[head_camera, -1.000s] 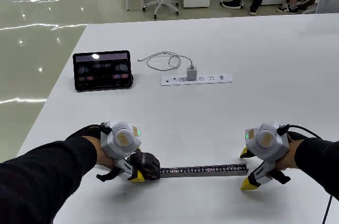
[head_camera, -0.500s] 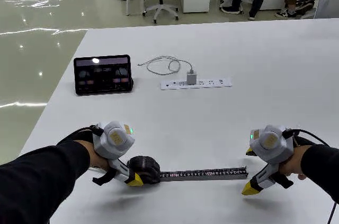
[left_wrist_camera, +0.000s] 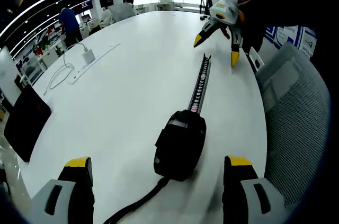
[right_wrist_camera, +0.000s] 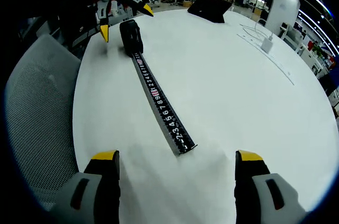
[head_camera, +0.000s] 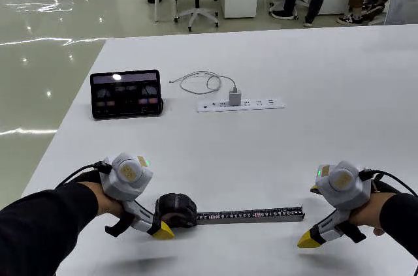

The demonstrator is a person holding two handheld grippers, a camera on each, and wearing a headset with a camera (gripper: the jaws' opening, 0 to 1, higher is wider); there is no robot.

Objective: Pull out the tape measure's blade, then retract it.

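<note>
The left gripper (head_camera: 159,229) is sitting released, jaws spread wide and gripping nothing. In the left gripper view its yellow fingertips (left_wrist_camera: 78,162) are straddling the case (left_wrist_camera: 180,142) without touching it. A second ago it was clamped on that case, so it has let go and drawn back a little. The right gripper (head_camera: 311,216) is likewise hanging open and empty, having backed off from the hook (right_wrist_camera: 186,149) at the end of the blade (head_camera: 251,213), which is now lying just ahead of its jaws. Case and blade are resting on the table (head_camera: 274,139) between the two grippers, the blade paid out and staying put by itself. I am judging the pull-out as done and the retraction as not yet begun.

The case is showing as a rounded black block, matte and rubbery-looking, with a black strap (left_wrist_camera: 135,203) trailing from it. The blade is running as a thin, flat dark strip with pale printed numerals. The table is looking smooth, white and faintly glossy.
</note>
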